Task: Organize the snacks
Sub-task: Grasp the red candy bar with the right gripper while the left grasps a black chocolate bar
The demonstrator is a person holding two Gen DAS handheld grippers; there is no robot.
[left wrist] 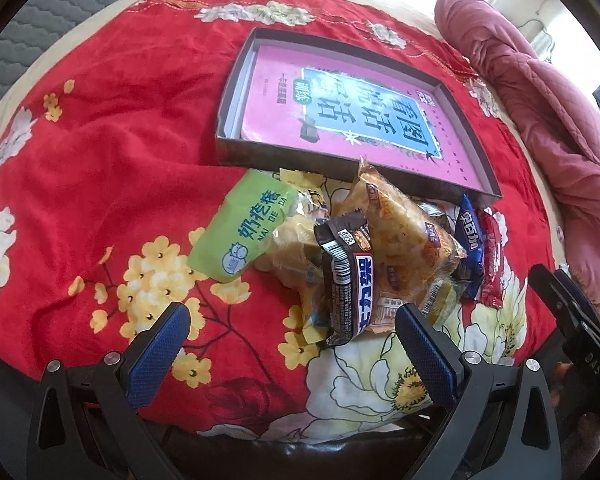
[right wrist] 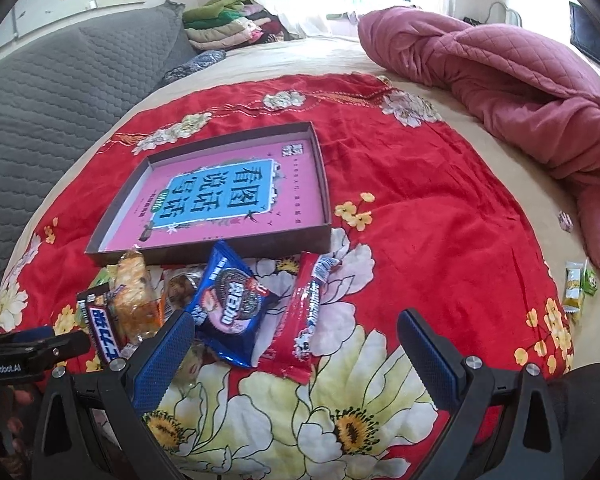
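Note:
A heap of snack packets lies on the red flowered cloth just in front of a shallow dark box with a pink book in it. The heap holds a green packet, a brown chocolate bar, a clear yellow cake packet, a blue cookie packet and a red packet. My left gripper is open, just short of the chocolate bar. My right gripper is open around the near ends of the blue and red packets.
A pink quilt is bunched at the back right. A grey quilted cover lies on the left. Two small packets sit apart at the cloth's right edge. Folded clothes are stacked at the back.

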